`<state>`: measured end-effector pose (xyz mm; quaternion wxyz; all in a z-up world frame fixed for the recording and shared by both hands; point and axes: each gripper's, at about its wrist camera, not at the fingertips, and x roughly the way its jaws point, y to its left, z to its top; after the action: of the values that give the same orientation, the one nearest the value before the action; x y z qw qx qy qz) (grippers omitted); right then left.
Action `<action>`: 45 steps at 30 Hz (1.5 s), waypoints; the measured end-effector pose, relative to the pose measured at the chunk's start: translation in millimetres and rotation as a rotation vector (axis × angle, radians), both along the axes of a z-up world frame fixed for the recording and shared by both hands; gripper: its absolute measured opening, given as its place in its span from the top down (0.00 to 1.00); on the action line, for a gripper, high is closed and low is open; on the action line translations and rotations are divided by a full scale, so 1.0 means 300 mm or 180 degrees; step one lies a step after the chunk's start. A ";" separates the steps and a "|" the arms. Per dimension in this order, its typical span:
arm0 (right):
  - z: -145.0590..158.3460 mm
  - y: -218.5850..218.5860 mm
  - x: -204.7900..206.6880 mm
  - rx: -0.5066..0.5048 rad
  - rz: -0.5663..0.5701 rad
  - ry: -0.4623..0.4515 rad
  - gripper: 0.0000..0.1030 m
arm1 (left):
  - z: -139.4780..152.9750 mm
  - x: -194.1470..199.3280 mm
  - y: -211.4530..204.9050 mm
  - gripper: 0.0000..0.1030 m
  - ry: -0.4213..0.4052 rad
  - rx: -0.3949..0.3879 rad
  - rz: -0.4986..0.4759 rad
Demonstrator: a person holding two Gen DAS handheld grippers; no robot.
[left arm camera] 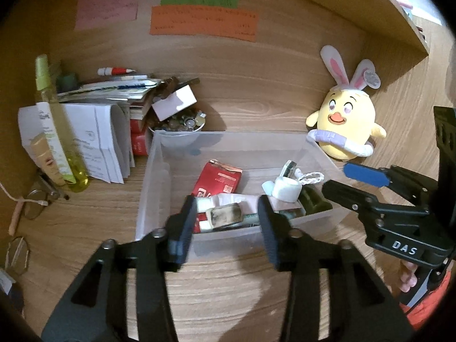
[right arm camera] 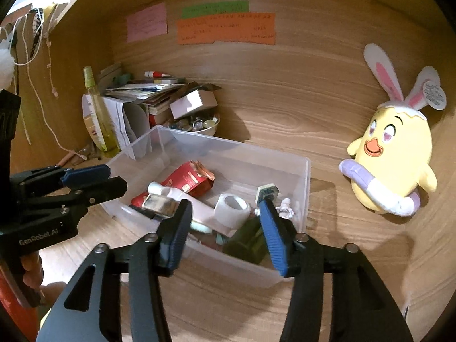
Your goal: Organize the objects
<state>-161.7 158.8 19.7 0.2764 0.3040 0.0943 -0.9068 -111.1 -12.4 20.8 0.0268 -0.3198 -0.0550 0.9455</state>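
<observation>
On the counter [left arm camera: 228,299] the clear bin [left arm camera: 159,171] already holds a red packet [left arm camera: 219,181], a tape roll [left arm camera: 286,189] and a dark bottle [right arm camera: 249,245]. The plush chick [right arm camera: 396,168], paper stack [left arm camera: 99,139] and spray bottle [left arm camera: 57,119] sit outside, so sorting looks partly done. Left tool [left arm camera: 228,223] and right tool [right arm camera: 225,230] both hover open and empty at the bin's near wall.

On my right tongs [left arm camera: 342,182], at the right edge of the frame, I read "DAS". On my left tongs [right arm camera: 111,176], lower left, "GenRobot.AI". The wall notes [right arm camera: 226,28] are unreadable.
</observation>
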 end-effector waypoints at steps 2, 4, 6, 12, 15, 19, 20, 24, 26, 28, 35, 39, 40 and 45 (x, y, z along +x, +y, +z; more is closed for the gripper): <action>0.003 0.007 0.019 -0.0007 -0.0033 0.0054 0.33 | 0.002 0.018 0.002 0.45 0.0026 -0.0038 0.0019; 0.007 0.014 0.036 -0.0014 -0.0057 0.0091 0.27 | 0.005 0.035 0.005 0.41 0.0047 -0.0074 0.0027; 0.010 0.022 0.050 -0.0021 -0.0059 0.0102 0.24 | 0.008 0.052 0.010 0.35 0.0067 -0.0114 0.0044; 0.012 0.039 0.106 0.0002 -0.0051 0.0145 0.18 | 0.011 0.100 0.022 0.15 0.0132 -0.0178 0.0088; 0.005 0.046 0.132 0.0012 -0.0044 0.0143 0.16 | 0.005 0.120 0.030 0.11 0.0142 -0.0210 0.0104; -0.007 0.051 0.155 0.0044 -0.0047 0.0124 0.13 | 0.001 0.139 0.031 0.09 0.0160 -0.0216 0.0162; -0.009 0.053 0.161 0.0047 -0.0048 0.0118 0.13 | 0.001 0.142 0.028 0.09 0.0156 -0.0180 0.0160; -0.014 0.061 0.170 0.0040 -0.0075 0.0101 0.13 | 0.002 0.154 0.027 0.08 0.0169 -0.0164 0.0178; -0.016 0.064 0.169 0.0042 -0.0089 0.0097 0.12 | 0.003 0.160 0.028 0.08 0.0185 -0.0177 0.0176; -0.016 0.066 0.165 0.0036 -0.0105 0.0092 0.12 | 0.004 0.163 0.026 0.08 0.0186 -0.0160 0.0175; -0.010 0.079 0.150 -0.0038 -0.0131 0.0057 0.11 | 0.006 0.164 0.024 0.07 0.0179 -0.0148 0.0168; -0.002 0.092 0.142 -0.0099 -0.0175 0.0050 0.11 | 0.006 0.165 0.023 0.07 0.0172 -0.0129 0.0163; 0.001 0.097 0.139 -0.0122 -0.0190 0.0040 0.11 | 0.005 0.166 0.021 0.06 0.0169 -0.0123 0.0159; 0.006 0.114 0.128 -0.0154 -0.0244 0.0026 0.11 | 0.005 0.169 0.020 0.06 0.0185 -0.0150 0.0166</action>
<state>-123.3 193.1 21.4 0.2483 0.2969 0.0617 -0.9200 -60.4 -6.3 22.4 -0.0038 -0.2912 -0.0403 0.9558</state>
